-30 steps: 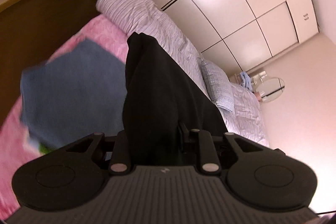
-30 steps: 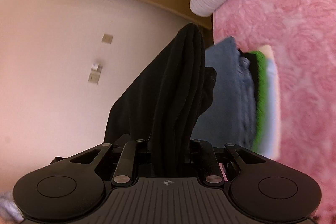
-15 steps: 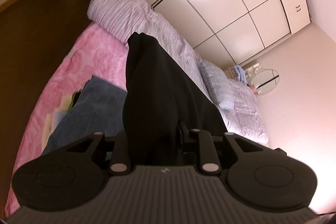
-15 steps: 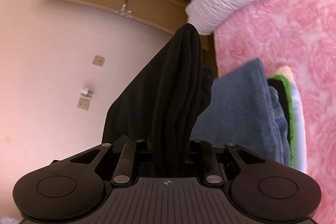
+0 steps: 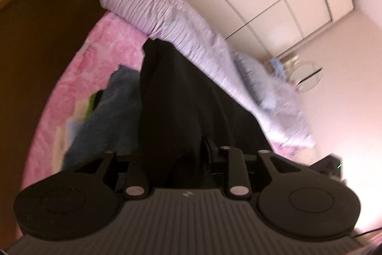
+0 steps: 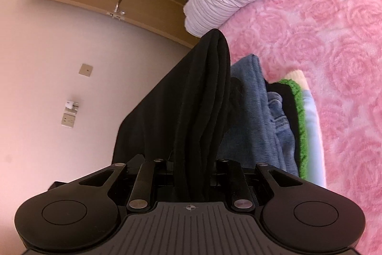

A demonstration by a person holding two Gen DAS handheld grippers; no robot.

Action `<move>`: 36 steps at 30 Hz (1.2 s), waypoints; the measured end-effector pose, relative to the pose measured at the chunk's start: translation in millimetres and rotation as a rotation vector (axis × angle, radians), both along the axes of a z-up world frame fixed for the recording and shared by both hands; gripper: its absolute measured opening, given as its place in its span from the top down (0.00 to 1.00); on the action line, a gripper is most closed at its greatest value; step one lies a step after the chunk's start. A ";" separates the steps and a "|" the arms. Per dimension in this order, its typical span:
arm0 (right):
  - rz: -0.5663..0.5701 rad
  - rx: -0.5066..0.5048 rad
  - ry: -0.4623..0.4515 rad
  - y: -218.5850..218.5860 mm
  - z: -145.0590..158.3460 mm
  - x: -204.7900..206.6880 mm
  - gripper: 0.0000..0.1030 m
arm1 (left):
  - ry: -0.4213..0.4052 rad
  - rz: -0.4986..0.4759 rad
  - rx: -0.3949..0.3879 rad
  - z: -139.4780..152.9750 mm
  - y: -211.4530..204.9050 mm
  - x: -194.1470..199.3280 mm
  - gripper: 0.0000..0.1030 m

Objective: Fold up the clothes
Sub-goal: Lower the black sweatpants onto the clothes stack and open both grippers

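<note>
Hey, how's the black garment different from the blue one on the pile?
The black garment is gripped by both grippers, bunched into hanging folds; the blue garment lies folded flat on top of the pile. Black looks smooth, blue fuzzy. Both are cloth.

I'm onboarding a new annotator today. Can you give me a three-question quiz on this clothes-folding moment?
1. True or false: both hand-held grippers are shut on the black garment.
2. Which item tops the folded stack on the pink blanket? A) green knit B) blue towel C) white shirt
3. Fill in: the rolled bedding beyond the stack has a ____ pattern.

Key: 1 true; 2 B, the blue towel; 3 striped.
</note>
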State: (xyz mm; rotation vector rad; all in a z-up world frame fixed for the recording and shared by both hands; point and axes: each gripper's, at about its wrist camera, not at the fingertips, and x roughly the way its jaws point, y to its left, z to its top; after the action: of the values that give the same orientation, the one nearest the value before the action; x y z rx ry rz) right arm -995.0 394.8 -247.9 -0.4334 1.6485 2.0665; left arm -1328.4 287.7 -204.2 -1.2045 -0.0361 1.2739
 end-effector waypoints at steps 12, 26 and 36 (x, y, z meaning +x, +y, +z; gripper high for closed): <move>-0.023 0.419 -0.284 -50.1 86.7 46.5 0.56 | 0.334 0.128 -0.021 70.3 -58.9 12.8 0.81; 0.249 0.508 -0.576 -90.5 54.1 -16.9 0.74 | 0.484 0.055 -0.145 33.1 -44.7 53.5 0.89; 0.085 0.508 -0.589 -42.3 92.3 -64.9 0.74 | 0.616 -0.015 -0.093 73.7 31.1 52.9 0.88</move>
State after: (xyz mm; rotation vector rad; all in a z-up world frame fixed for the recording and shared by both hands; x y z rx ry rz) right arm -1059.9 352.5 -155.6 -0.8364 0.7500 2.0487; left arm -1275.5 318.9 -130.5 -0.8431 0.4837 1.5979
